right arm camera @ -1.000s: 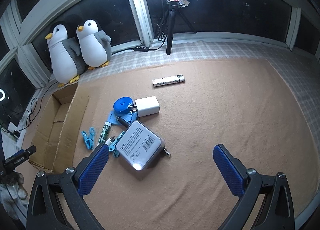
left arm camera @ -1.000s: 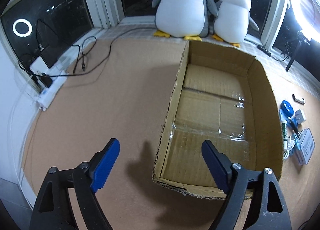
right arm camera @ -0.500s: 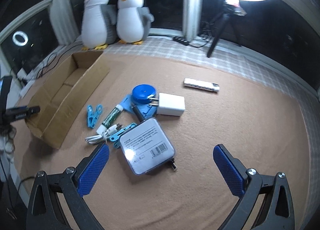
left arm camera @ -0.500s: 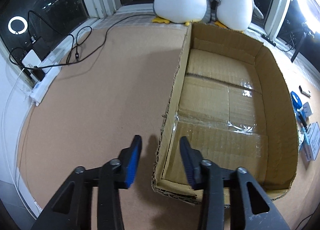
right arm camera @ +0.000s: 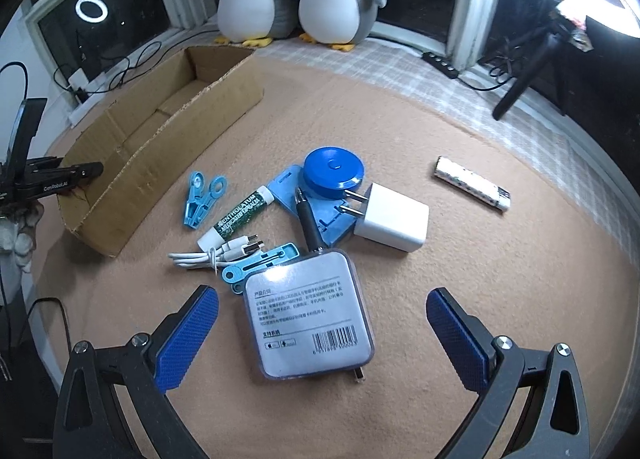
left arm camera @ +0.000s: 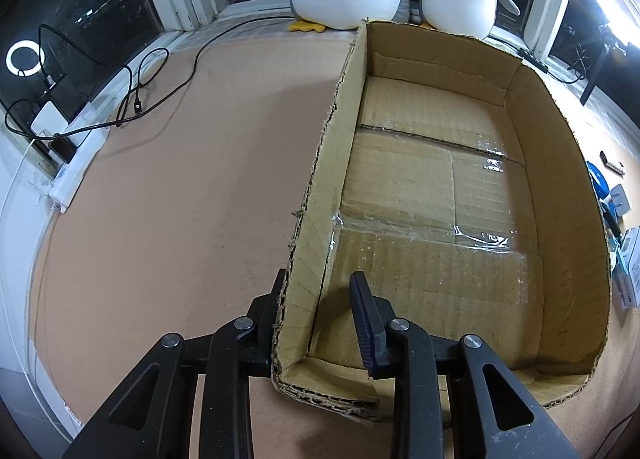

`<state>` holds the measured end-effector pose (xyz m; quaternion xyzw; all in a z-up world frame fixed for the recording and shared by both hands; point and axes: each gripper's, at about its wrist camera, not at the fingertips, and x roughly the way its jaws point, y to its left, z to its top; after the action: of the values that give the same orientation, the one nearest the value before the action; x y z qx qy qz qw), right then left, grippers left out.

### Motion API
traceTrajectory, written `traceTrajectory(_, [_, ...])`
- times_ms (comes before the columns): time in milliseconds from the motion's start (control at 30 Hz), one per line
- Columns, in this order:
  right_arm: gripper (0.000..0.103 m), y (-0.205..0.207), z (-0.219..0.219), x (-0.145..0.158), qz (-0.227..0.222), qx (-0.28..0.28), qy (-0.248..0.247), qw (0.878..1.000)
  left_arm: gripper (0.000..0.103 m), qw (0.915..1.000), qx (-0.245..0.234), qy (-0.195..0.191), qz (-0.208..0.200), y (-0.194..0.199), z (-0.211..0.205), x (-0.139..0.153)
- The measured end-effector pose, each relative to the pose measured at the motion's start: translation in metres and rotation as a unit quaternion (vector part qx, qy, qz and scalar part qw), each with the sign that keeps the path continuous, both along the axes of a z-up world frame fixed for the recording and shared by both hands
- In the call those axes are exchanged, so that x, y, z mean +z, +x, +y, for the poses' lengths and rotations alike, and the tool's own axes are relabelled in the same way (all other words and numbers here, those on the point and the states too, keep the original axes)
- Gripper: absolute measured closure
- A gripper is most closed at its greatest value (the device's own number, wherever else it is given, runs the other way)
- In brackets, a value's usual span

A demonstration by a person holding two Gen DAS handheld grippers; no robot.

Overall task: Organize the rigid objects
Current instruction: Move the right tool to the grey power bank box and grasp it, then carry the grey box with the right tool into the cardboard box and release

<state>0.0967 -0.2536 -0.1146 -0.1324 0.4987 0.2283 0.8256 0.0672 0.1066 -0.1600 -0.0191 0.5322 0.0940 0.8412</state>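
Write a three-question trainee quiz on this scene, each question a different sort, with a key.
1. True or false: the cardboard box holds no items.
2. The left gripper is shut on: A) the lip balm tube B) the box's near left wall C) nothing.
3. Fill in: between the right gripper's open jaws lies the clear square ____.

Key: 1 true; 2 B; 3 case.
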Motion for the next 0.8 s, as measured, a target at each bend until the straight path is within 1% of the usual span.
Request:
traceTrajectory(67, [0.0, 0.004, 0.003, -0.003, 0.013, 0.013, 0.001, 1.0, 0.072, 1.0, 0.0, -0.002, 0.0, 0.0, 0.001, 0.0])
traceTrajectory(133, [0.0, 0.005, 0.009, -0.007, 0.023, 0.03, -0.008, 0.999, 0.072, 1.0, -0.001, 0.0, 0.0, 0.0, 0.001, 0.0])
traceTrajectory(233, [0.0, 0.002, 0.017, -0.014, 0.026, 0.056, -0.038, 0.997, 0.072, 1.0, 0.0, 0.002, 0.0, 0.0, 0.0, 0.0])
traceTrajectory(400, [0.001, 0.004, 0.018, -0.022, 0.024, 0.061, -0.056, 0.996, 0.072, 1.0, 0.001, 0.003, -0.001, 0.0, -0.001, 0.0])
traceTrajectory(533, [0.008, 0.005, 0.021, -0.025, 0.022, 0.061, -0.067, 0.996, 0.072, 1.0, 0.001, 0.003, -0.001, 0.0, 0.0, 0.001])
traceTrajectory(600, [0.012, 0.005, 0.025, -0.028, 0.02, 0.064, -0.081, 0.994, 0.072, 1.0, 0.001, 0.004, -0.001, 0.0, 0.0, 0.001])
traceTrajectory(700, [0.022, 0.0, 0.031, -0.033, 0.018, 0.07, -0.097, 0.993, 0.072, 1.0, 0.001, 0.003, -0.001, 0.0, 0.0, 0.001])
traceTrajectory(767, [0.031, -0.001, 0.031, -0.035, 0.02, 0.068, -0.099, 0.993, 0.072, 1.0, 0.001, 0.003, -0.001, 0.0, 0.0, 0.001])
traceTrajectory(800, [0.033, -0.001, 0.03, -0.037, 0.023, 0.063, -0.099, 0.993, 0.072, 1.0, 0.001, 0.003, -0.001, 0.0, 0.0, 0.001])
